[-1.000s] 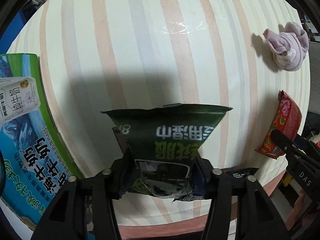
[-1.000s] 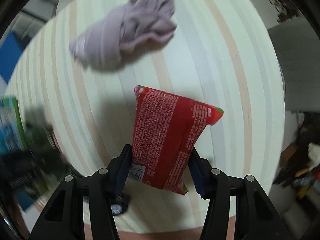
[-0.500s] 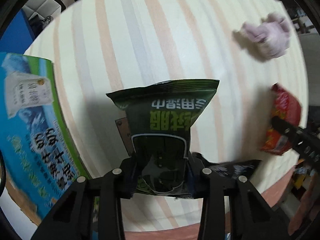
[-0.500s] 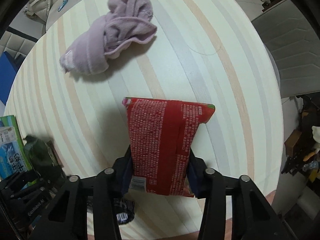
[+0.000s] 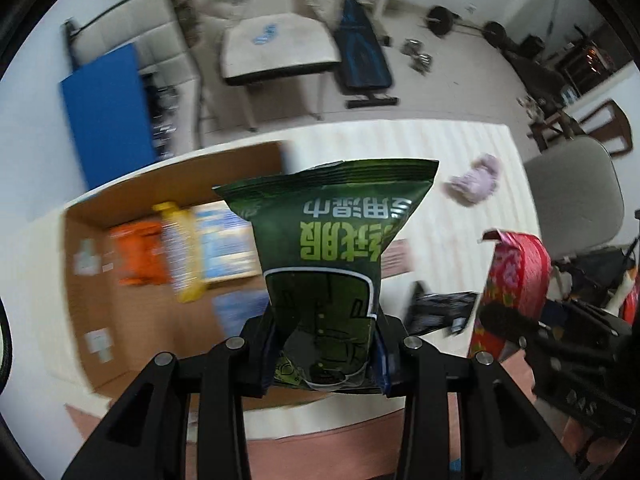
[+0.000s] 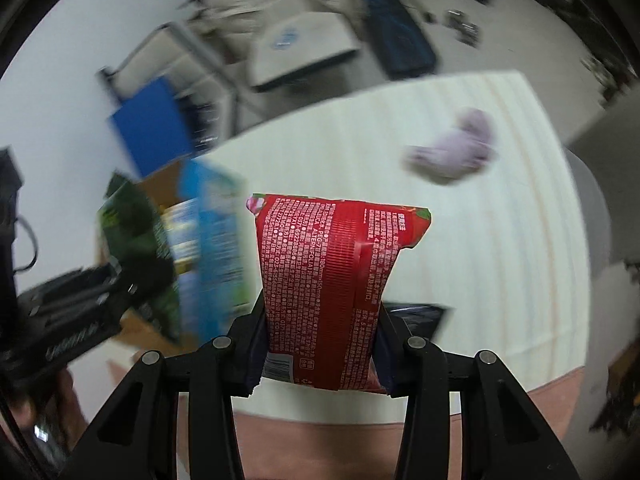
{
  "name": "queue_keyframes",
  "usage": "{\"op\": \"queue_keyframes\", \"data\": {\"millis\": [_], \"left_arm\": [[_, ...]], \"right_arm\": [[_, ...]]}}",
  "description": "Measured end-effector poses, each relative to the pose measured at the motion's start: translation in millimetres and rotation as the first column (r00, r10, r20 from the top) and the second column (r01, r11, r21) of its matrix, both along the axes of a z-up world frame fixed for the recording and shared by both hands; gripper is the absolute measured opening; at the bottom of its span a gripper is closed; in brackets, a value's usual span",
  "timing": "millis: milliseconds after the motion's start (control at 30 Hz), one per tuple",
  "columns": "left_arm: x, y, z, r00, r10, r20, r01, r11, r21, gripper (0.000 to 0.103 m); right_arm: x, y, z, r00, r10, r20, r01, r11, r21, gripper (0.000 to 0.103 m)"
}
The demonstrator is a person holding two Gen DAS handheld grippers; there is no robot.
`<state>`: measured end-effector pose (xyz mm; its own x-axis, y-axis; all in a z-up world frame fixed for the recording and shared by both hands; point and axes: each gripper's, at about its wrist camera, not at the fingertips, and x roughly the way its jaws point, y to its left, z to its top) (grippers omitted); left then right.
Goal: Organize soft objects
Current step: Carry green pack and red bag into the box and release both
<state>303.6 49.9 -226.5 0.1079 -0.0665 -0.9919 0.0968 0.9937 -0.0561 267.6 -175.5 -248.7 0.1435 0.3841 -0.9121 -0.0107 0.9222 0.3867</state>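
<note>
Two packs aloft: one in each pair of tongs, both clear of the striped worktop.
Cardboard box: open at the left of the worktop, some packs already lying inside; likely the drop spot.
Left tongs: clamped low on the green pack, which stands up from the pads; they point almost straight down over the box's edge.
Left advice: carry it fully over the box and lower it before parting, since a puffed bag slides easily.
Right tongs: clamped on the lower end of the red pack, tilted steeply downward over the worktop, right of the box.
Right advice: let the left side clear first to avoid the two tools bumping.
Purple cloth: lies far across the worktop, untouched.
</note>
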Motion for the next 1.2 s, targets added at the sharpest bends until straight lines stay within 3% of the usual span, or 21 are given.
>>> {"op": "queue_keyframes", "data": {"millis": [133, 233, 400, 533, 867, 967, 1067, 1200], "left_arm": [[-10, 88, -2, 0.997, 0.073, -0.012, -0.071, 0.993, 0.093, 0.035], [-17, 142, -27, 0.988, 0.134, -0.079, -0.122, 0.983, 0.137, 0.035], [-21, 212, -82, 0.944, 0.231, -0.234, -0.21, 0.971, 0.113, 0.035], [-18, 236, -124, 0.912, 0.255, -0.322, -0.247, 0.967, 0.066, 0.035], [-23, 227, -195, 0.85, 0.186, -0.493, -0.234, 0.972, -0.037, 0.035], [-26, 214, -205, 0.848, 0.158, -0.506, -0.202, 0.979, -0.032, 0.035], [-29, 202, -209, 0.841, 0.14, -0.522, -0.215, 0.973, -0.084, 0.035], [-30, 185, -209, 0.852, 0.123, -0.508, -0.188, 0.979, -0.08, 0.035]], "right_arm": [[-2, 94, 9, 0.993, 0.122, 0.01, -0.122, 0.992, 0.034, 0.046], [-13, 164, -2, 0.98, 0.199, -0.012, -0.198, 0.979, 0.054, 0.046], [-15, 255, -41, 0.954, 0.293, -0.071, -0.292, 0.956, 0.026, 0.046], [-11, 297, -75, 0.938, 0.323, -0.123, -0.326, 0.945, -0.002, 0.046], [-2, 324, -145, 0.905, 0.336, -0.263, -0.355, 0.934, -0.028, 0.046], [-3, 319, -158, 0.905, 0.325, -0.275, -0.353, 0.934, -0.058, 0.046], [0, 306, -162, 0.911, 0.308, -0.275, -0.344, 0.935, -0.092, 0.046], [6, 291, -164, 0.914, 0.293, -0.28, -0.336, 0.934, -0.121, 0.047]]}}
